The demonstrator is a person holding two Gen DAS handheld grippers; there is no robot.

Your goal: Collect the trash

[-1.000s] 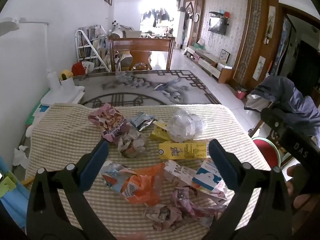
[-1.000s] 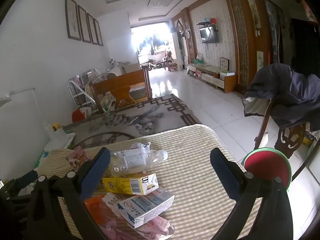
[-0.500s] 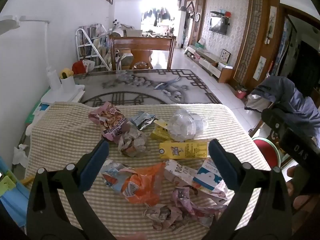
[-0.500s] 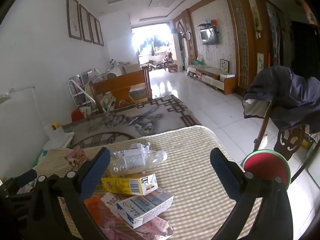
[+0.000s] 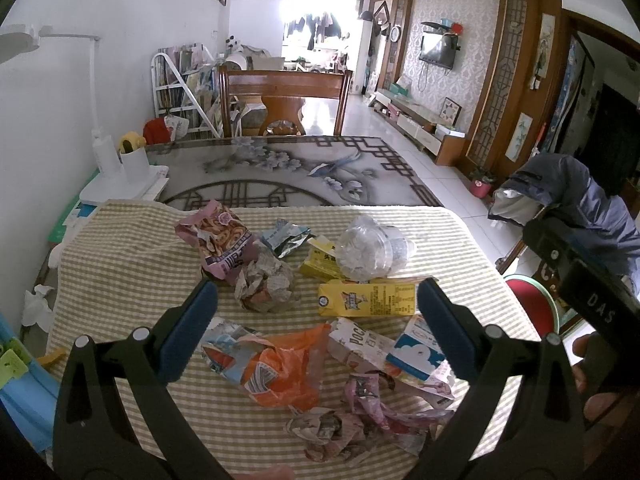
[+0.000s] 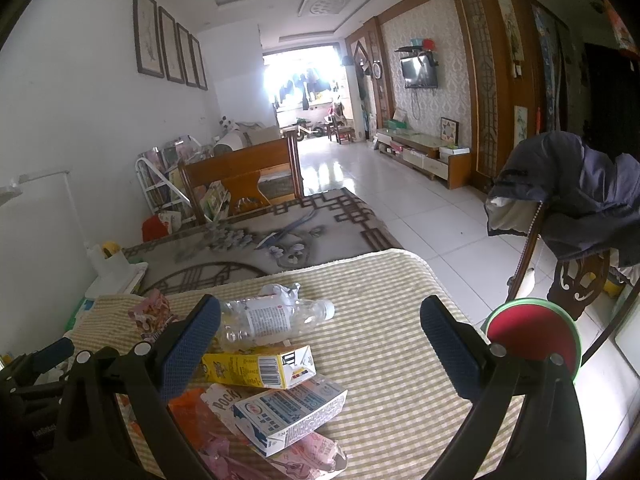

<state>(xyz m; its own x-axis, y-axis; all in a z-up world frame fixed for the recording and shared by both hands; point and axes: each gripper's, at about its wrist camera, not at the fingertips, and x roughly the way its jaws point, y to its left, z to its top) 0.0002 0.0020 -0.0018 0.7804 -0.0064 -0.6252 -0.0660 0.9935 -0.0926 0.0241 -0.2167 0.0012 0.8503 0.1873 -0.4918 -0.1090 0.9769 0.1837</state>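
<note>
Trash lies scattered on a checked tablecloth: a pink snack bag, a crumpled paper ball, a crushed clear bottle, a yellow carton, an orange wrapper, a blue-white carton and crumpled pink wrappers. My left gripper is open and empty above the pile. My right gripper is open and empty over the table's right part, near the bottle, the yellow carton and the blue-white carton.
A red round stool stands right of the table, beside a chair with a dark jacket. A white desk lamp stands at the table's far left. A wooden chair is beyond the glass tabletop.
Both grippers stay open and empty. The views shift only slightly; nothing on the table has moved.
</note>
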